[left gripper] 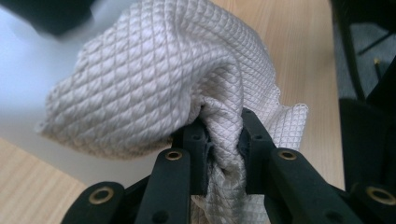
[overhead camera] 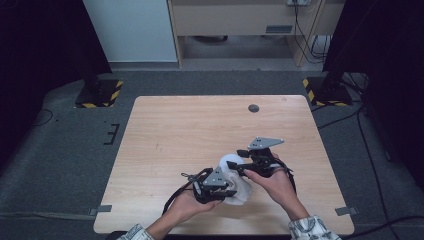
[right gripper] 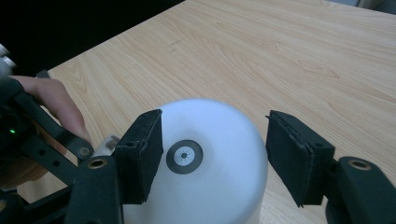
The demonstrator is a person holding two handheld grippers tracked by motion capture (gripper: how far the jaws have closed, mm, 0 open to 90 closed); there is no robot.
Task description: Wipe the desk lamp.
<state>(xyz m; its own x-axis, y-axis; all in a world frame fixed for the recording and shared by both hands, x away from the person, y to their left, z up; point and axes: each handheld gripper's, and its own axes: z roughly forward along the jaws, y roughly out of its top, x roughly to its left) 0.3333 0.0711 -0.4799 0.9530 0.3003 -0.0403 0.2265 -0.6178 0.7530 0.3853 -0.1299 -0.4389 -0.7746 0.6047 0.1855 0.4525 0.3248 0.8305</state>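
Near the front edge of the pale wooden worktop (overhead camera: 200, 125), the left gripper (left gripper: 223, 140) clenches a white quilted cloth (left gripper: 154, 79) against a smooth white domed object (right gripper: 210, 154), which the right gripper's (right gripper: 212, 156) parted jaws straddle, so wiping looks underway, not finished.

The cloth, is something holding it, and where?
Yes. The left gripper pinches the cloth by a bunched fold between its jaws. The right gripper's jaws stand open around a white object.

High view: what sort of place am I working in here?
Probably a lab or recording studio: a bare wooden table on grey carpet, hazard-striped stand bases, dark curtains either side, and loose cables by the back wall.
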